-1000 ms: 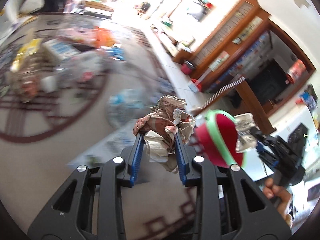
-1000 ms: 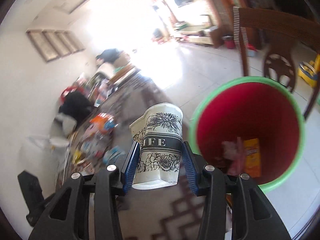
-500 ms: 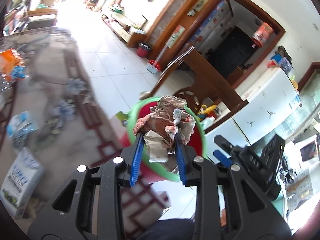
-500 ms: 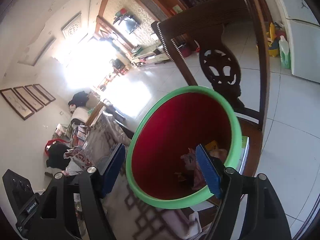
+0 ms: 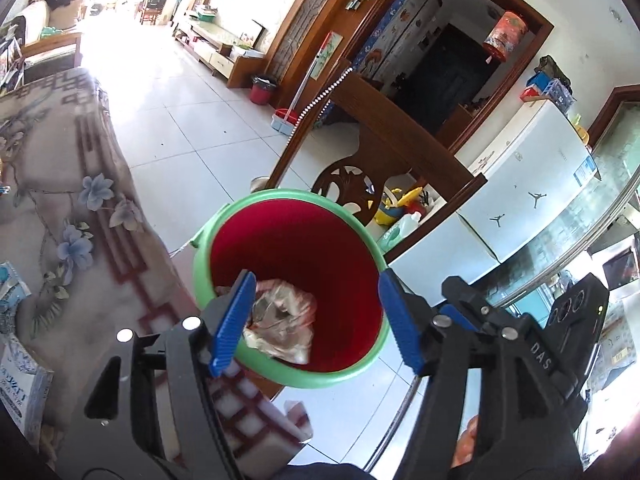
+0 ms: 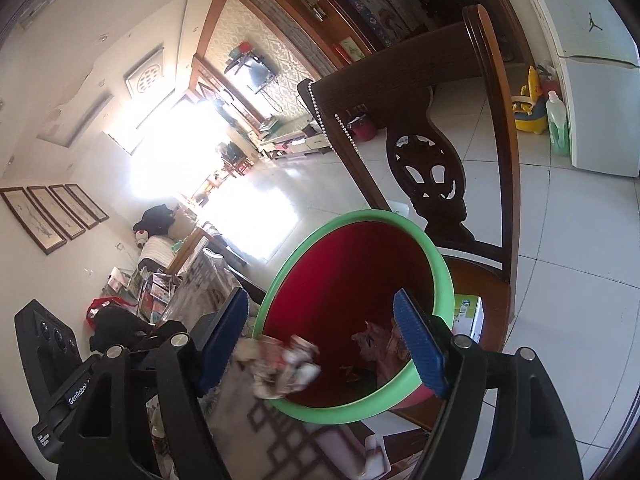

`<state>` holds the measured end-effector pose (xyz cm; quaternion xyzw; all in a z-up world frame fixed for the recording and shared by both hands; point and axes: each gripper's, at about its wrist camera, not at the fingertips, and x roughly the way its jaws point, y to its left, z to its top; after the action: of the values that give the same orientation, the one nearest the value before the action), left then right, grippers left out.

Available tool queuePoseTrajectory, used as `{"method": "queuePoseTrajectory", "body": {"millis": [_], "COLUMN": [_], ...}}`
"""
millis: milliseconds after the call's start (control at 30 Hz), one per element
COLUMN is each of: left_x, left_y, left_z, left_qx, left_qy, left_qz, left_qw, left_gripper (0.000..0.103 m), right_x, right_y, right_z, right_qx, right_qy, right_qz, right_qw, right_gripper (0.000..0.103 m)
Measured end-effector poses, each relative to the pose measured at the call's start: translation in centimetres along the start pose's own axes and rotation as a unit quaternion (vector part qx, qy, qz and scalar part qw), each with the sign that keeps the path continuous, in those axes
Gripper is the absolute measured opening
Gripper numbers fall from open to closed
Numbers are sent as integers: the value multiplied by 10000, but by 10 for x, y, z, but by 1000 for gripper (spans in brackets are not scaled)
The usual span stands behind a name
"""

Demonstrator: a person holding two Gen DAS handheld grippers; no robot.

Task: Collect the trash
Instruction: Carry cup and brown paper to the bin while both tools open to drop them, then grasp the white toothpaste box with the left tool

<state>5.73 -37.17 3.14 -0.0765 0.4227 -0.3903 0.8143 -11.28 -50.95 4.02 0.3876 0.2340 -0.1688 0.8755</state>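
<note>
Both our grippers hang over the bin, jaws apart and gripping nothing.

Our left gripper (image 5: 316,320) is opening, its pads clear of the paper wad (image 5: 280,320) below, seen inside the bin (image 5: 288,376). Our right gripper (image 6: 324,340) is opening too. The wad is crumpled, blurred in the right view; we cannot tell its long axis. The bin's mouth faces up, beside a chair (image 6: 432,168). Deeper trash (image 6: 376,344) is hard to identify.

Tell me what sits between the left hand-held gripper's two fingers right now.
In the left wrist view, nothing is held: the left hand-held gripper is opening over the red bin, and the crumpled paper wad shows between its fingers, inside the bin.
</note>
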Motion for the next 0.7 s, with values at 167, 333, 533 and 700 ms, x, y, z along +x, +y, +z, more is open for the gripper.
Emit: {"method": "queuePoseTrajectory", "body": {"millis": [167,333,533,700], "left_x": [-28,-64,-111,-108], "left_y": [30,75,136,191], "left_z": [-15,-40,-74,-98], "left_qx": [-109,-121,-148,-302], "left_qy": [-118,-125,-126,482], "left_qz": [307,939,1864,2334], "left_qw": [9994,9954,9823,9707], "left_gripper": [71,74,84,87], "right_x": [6,19,44,61], "right_y": [9,30,69,99], "right_z": [-6,-19,-47,-75], "right_qx": [-89,-277,-636,-904], "right_qy": [119,410,951,1385], "right_qz": [110,275,524,689], "right_qw": [9998,9984,9921,9838], "right_gripper": [77,77,80,81]}}
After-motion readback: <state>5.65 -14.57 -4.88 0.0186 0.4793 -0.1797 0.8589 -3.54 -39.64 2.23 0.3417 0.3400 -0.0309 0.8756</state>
